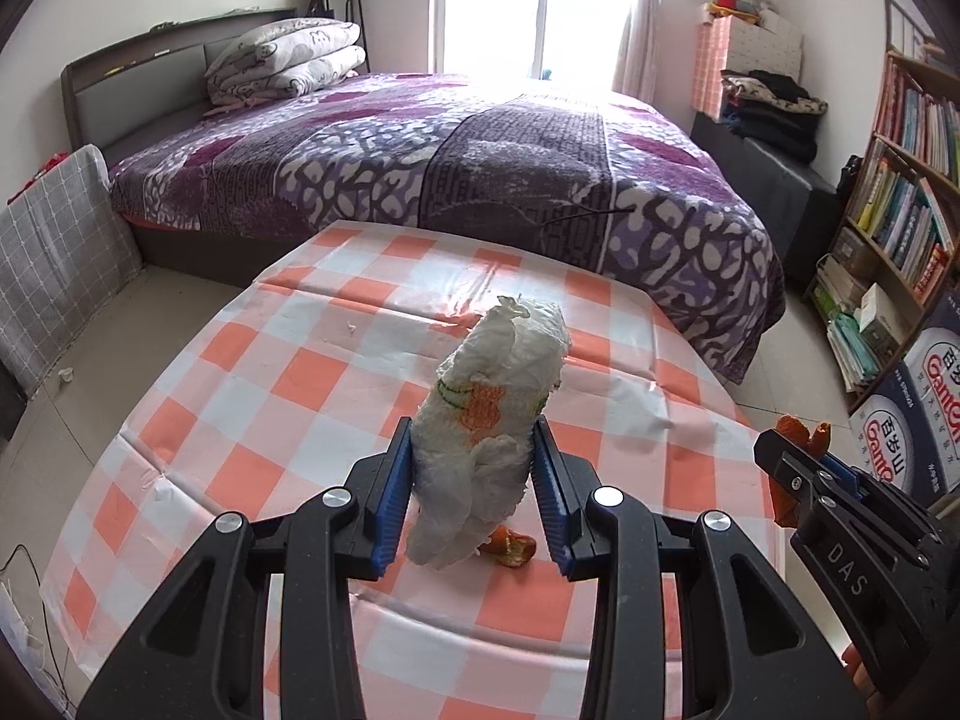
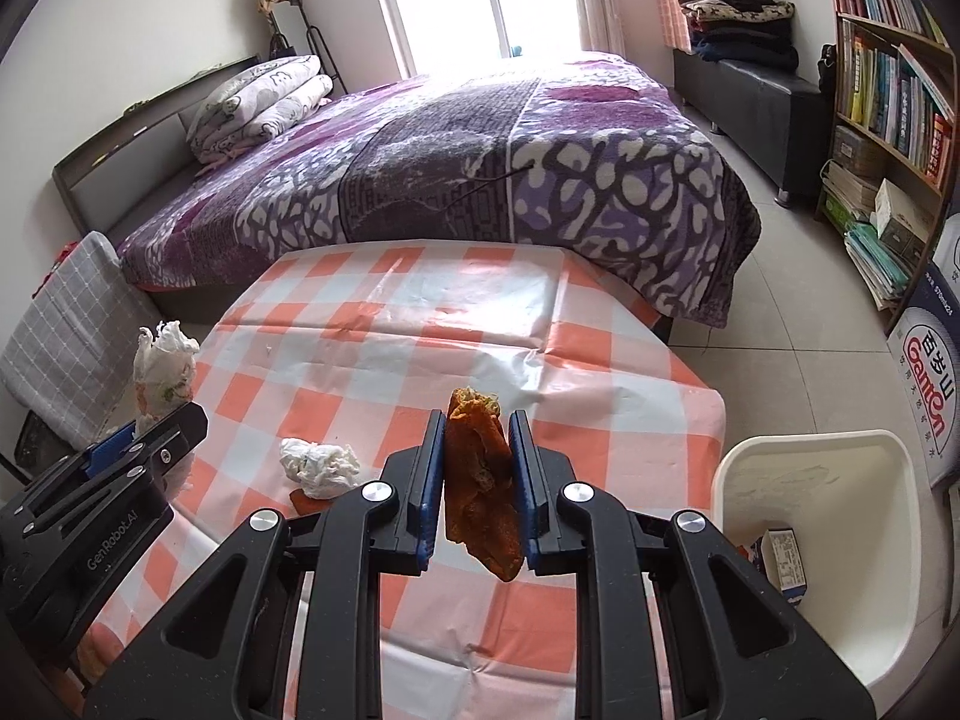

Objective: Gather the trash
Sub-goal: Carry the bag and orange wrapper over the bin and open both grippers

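left gripper (image 1: 474,480) raised over checked table (image 1: 240,360), pointing toward 12 o'clock at bed (image 1: 480,168), clenched on tissue wad (image 1: 492,408); wad upright btwn blue pads (image 1: 393,498), top poking past tips, lower end hanging under. small peel bit (image 1: 510,546) on cloth just below wad, at 5 o'clock of it.

right gripper (image 2: 477,480) also lifted above table (image 2: 600,420), aimed at 12 o'clock, clamped on orange peel (image 2: 483,498); peel vertical btwn pads (image 2: 423,498), tip sticking up, bottom dangling free of cloth.

cross views: in left cam, right gripper (image 1: 798,450) seen at 3 o'clock off table edge, peel (image 1: 804,432) showing orange at its tips. in right cam, left gripper (image 2: 162,426) at 9 o'clock w/ wad (image 2: 162,372) standing above its tips.

only right cam: second crumpled tissue (image 2: 318,465) lying on table at 10 o'clock of gripper, dark scrap (image 2: 303,501) touching under it; white bin (image 2: 810,480) at 4 o'clock beside table, w/ small box (image 2: 783,561) inside.

only left cam: tiny white crumb (image 1: 350,328) on cloth at 11 o'clock; grey checked cushion (image 1: 54,252) at 9 o'clock by bed; white scrap (image 1: 65,375) on floor nr it. bookshelf (image 1: 906,180) at 2 o'clock.
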